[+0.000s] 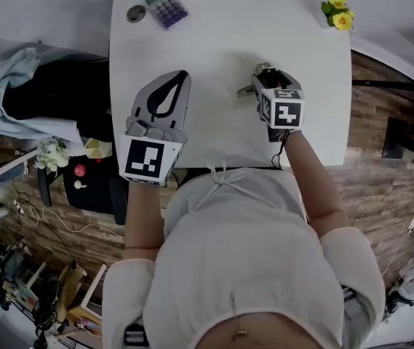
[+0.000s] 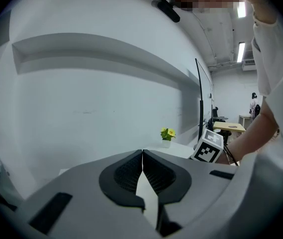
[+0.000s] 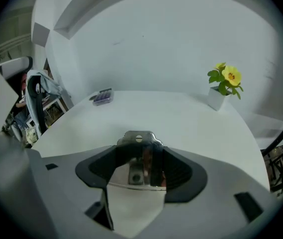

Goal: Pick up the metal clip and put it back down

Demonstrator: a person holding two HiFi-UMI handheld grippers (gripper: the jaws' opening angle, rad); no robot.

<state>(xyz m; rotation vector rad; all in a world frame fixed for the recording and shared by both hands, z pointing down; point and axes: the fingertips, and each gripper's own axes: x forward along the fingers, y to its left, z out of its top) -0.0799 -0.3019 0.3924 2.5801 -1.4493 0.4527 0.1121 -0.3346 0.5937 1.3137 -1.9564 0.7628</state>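
Note:
A shiny metal clip (image 3: pixel 140 158) sits between the jaws of my right gripper (image 3: pixel 140 171), which is shut on it; its top lever sticks out past the fingertips. In the head view the right gripper (image 1: pixel 268 78) is over the middle right of the white table (image 1: pixel 214 42), and a bit of the clip (image 1: pixel 248 90) shows at its left side. My left gripper (image 1: pixel 180 78) is over the table's left part, tilted up, its jaws shut with nothing between them. In the left gripper view its tips (image 2: pixel 142 156) meet, facing the wall.
A purple calculator (image 1: pixel 166 7) and a small round tin (image 1: pixel 135 13) lie at the table's far left corner. A potted yellow flower (image 1: pixel 338 11) stands at the far right corner. A dark chair with clothes (image 1: pixel 25 86) is left of the table.

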